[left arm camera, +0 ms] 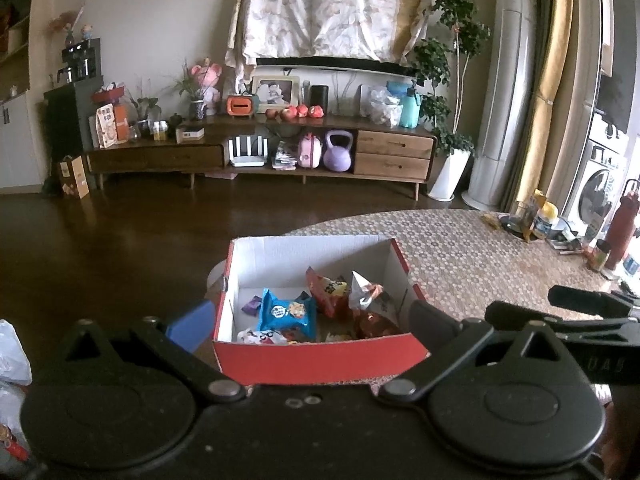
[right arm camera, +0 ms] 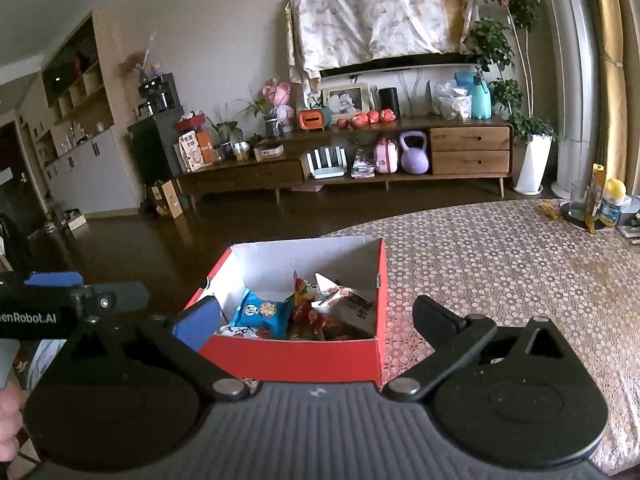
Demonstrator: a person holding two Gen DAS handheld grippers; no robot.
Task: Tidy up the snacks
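- The left gripper (left arm camera: 312, 320) has its jaws spread wide with nothing between them; the right gripper (right arm camera: 316, 320) is likewise fully spread and holds nothing.
- Just ahead of both tools, framed between their fingers, stands the red box (left arm camera: 320, 360) on the patterned tablecloth (left arm camera: 460, 248), at the table's near-left edge.
- Inside the box lie the snacks: a blue packet (left arm camera: 285, 314) toward the left finger, orange-red packets (left arm camera: 330, 290) toward the right finger, and a purple wrapper (left arm camera: 252, 305) further in.
- My reading: the gathering step looks largely done, since no loose snack shows on the cloth ahead of either tool. The next move calls for finding any remaining packet outside the box, or closing on the box walls to shift it.
- The left wrist view alone shows a white plastic bag (left arm camera: 12, 352) off to that tool's left, and a dark red bottle (left arm camera: 622, 228) far to its right.
- The right wrist view alone shows a hand (right arm camera: 10, 420) at its left, and the yellow-capped container (right arm camera: 612, 202) far ahead to the right.
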